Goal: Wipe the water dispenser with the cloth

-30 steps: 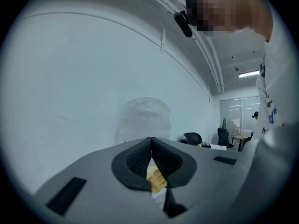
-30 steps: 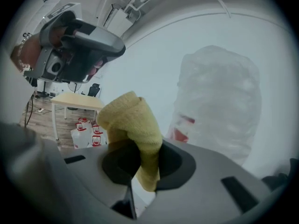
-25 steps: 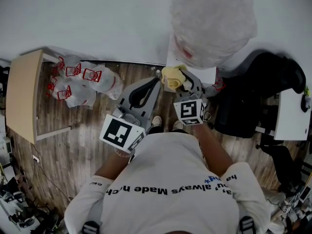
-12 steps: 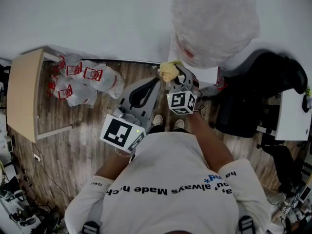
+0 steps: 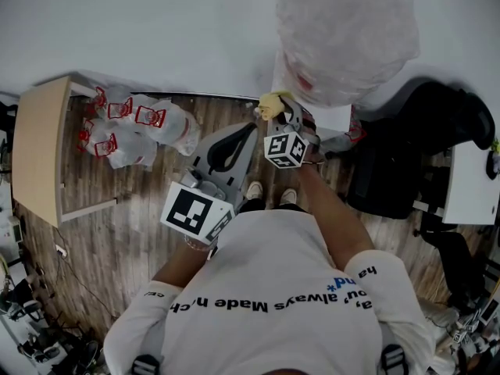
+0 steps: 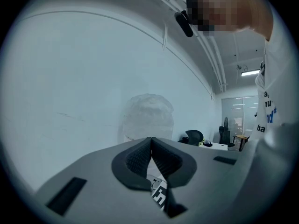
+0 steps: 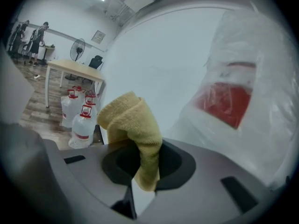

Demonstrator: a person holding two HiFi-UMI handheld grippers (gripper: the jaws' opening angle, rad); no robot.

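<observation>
The right tool point(image 5: 278, 112) was clenched on a yellow terry cloth point(image 5: 270, 105), which was pinched between the jaws and bunched up above them in a folded wad, as seen in the right gripper view point(image 7: 131, 120). The cloth was held close to the lower left side of the tall water dispenser wrapped in clear plastic film point(image 5: 344, 37), which stood against the white wall point(image 5: 156, 30); whether cloth and film were touching could not be told. A red patch on the dispenser was seen through the film point(image 7: 224, 104). The left tool point(image 5: 248, 131) was held lower and to the left, well apart from the dispenser, with its jaws pressed together on nothing point(image 6: 151, 149). Clear water jugs with red labels point(image 5: 137, 127) were stood on the wooden plank floor point(image 5: 117, 233) by the wall, off to the left.
</observation>
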